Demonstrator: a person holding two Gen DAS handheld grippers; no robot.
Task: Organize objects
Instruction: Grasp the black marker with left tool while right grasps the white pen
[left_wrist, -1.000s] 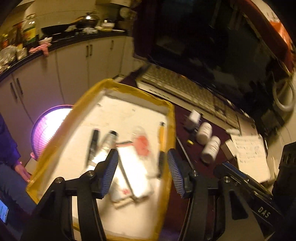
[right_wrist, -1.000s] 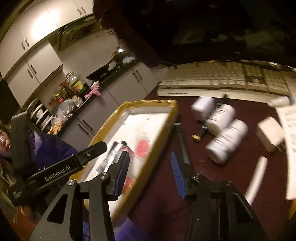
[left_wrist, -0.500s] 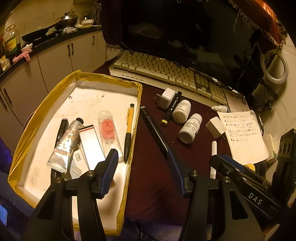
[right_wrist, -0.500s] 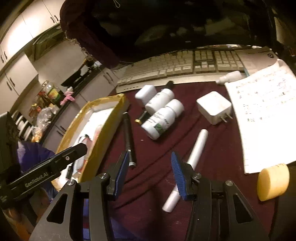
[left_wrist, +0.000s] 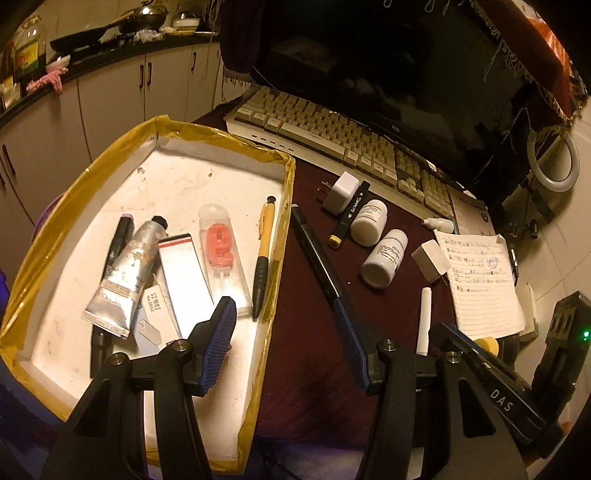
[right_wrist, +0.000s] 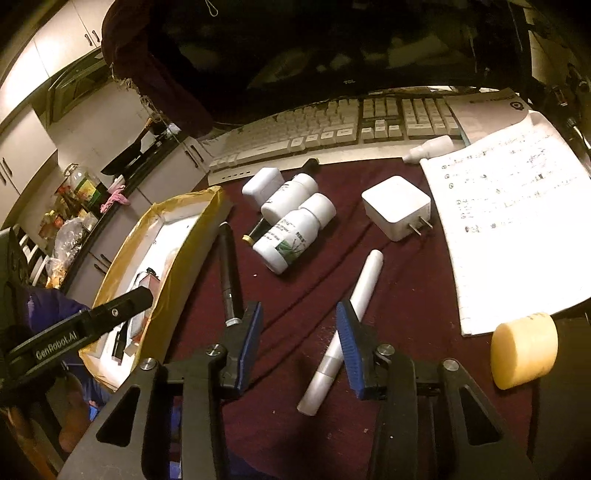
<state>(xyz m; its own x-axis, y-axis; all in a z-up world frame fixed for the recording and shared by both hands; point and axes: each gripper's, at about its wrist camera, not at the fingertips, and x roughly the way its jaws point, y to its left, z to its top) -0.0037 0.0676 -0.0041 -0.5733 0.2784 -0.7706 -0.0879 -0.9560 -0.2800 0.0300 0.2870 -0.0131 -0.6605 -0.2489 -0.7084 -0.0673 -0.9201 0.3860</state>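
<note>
Both cameras have swung off the tray (left_wrist: 155, 127) and now look out over the dark red cloth (right_wrist: 406, 295), where the loose items lie. Nearest the right gripper (right_wrist: 299, 343) is a white tube (right_wrist: 364, 280), lying slanted on the cloth with its lower part passing just behind the right fingertip; the jaws stand wide with nothing between them, and by their aim this tube or the black pen (right_wrist: 229, 273) beside the tray wall looks like the next pick. That pen lies along the tray's outer edge, apart from the two white bottles (right_wrist: 295, 232), which lie side by side and touch, with a black marker (left_wrist: 349, 218) just beside them. A white charger (right_wrist: 397, 206) sits between the bottles and the notebook (right_wrist: 517, 214); a second white plug (left_wrist: 341, 192) lies near the keyboard (left_wrist: 332, 136). The left gripper (left_wrist: 284, 347) hangs wide and empty over the tray's near right wall, seemingly waiting. Inside the tray, a silver tube (left_wrist: 123, 266), a white box (left_wrist: 183, 273), a clear pack with a pink thing (left_wrist: 221, 254) and a yellow pen (left_wrist: 263, 251) lie roughly parallel, which suggests the sorting is partly done. A yellow cylinder (right_wrist: 524, 350) rests at the notebook's near corner.
</note>
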